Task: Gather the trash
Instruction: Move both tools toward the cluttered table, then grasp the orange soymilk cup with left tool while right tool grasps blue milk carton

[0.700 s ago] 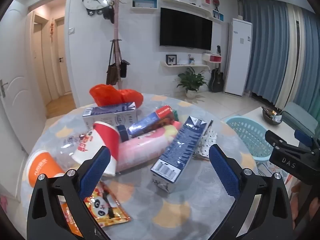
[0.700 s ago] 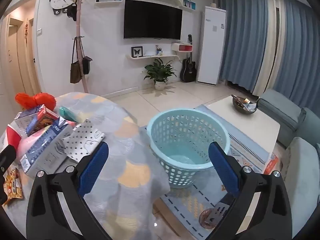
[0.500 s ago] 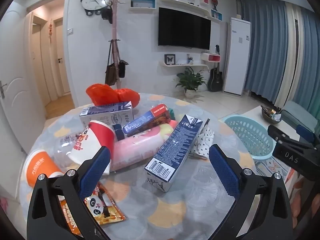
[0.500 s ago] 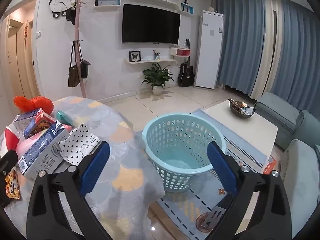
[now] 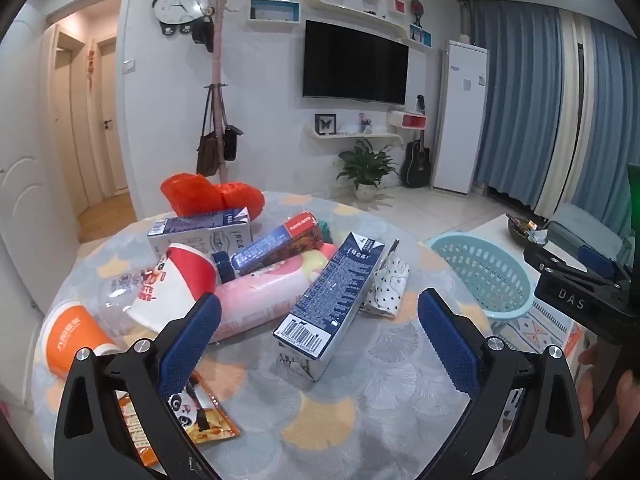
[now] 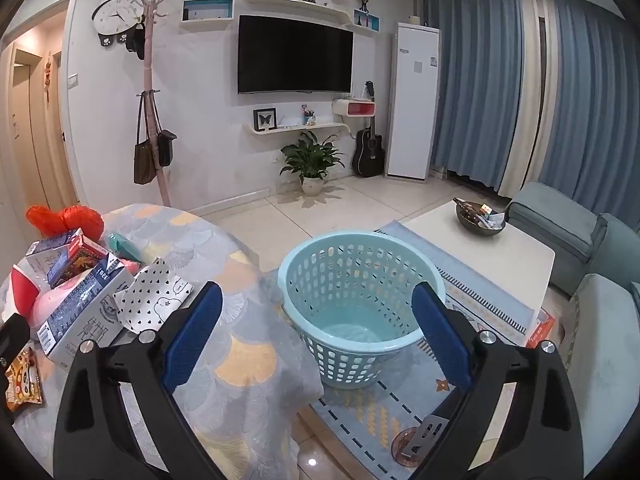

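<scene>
Our left gripper point(image 5: 318, 336) and right gripper point(image 6: 312, 330) both gape, holding nothing. Ahead of the left lie two boxy blue milk cartons point(image 5: 332, 294), two paper cups point(image 5: 176, 280), one glossy panda snack packet point(image 5: 200, 420). Beyond the right's ribbed pads sits one perforated plastic laundry basket point(image 6: 360, 276).

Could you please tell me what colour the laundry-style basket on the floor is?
The basket is light turquoise with perforated walls, clearest in the right wrist view.
</scene>
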`<state>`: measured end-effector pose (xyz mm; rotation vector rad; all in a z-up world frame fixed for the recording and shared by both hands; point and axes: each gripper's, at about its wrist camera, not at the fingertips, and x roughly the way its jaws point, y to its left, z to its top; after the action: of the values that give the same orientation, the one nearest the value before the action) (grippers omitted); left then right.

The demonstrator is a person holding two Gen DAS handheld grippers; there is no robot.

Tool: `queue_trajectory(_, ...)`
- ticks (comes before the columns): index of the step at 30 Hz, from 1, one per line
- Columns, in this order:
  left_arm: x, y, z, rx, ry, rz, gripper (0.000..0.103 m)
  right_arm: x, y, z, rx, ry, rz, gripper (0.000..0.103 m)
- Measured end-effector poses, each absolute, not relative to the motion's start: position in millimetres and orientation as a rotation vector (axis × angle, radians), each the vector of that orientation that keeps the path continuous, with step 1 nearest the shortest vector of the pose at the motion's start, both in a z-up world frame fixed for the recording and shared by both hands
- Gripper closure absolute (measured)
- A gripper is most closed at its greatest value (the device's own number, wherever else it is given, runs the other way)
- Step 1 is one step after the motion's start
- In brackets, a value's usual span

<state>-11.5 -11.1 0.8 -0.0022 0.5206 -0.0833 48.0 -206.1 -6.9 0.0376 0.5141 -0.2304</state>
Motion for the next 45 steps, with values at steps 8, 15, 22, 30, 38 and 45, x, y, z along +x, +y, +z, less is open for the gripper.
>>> queue_trajectory(8, -13.2, -3.5, 5.8, -0.019, 0.516, -0.084, 0.007, 45.7, -205.3, -4.4, 0.039, 0.508, -0.225, 0.012)
queue_trajectory(15, -13.4, 1.0, 6.0, -0.031, 0.513, -0.079, 0.007, 44.2, -204.3, -3.4, 0.039, 0.507, -0.222, 0.012)
queue_trajectory(22, -17.3, 10.3, 9.8, -0.050, 0.501, -0.064, 0.007, 44.6, -201.8, -3.3, 0.040, 0.509, -0.217, 0.016)
queue_trajectory(30, -18.6, 18.1, 11.7, -0.063, 0.497, -0.044, 0.007, 43.8, -199.1, -3.8, 0.042, 0.510, -0.214, 0.016)
queue_trajectory(38, -23.1, 34.1, 14.0, -0.084, 0.494, -0.003, 0.007, 42.7, -197.7, -1.4, 0.052, 0.510, -0.194, 0.016)
queue_trajectory(45, -34.0, 70.2, 18.5, -0.136, 0.493, 0.081, 0.007, 39.7, -184.3, 5.2, 0.053, 0.495, -0.148, 0.016)
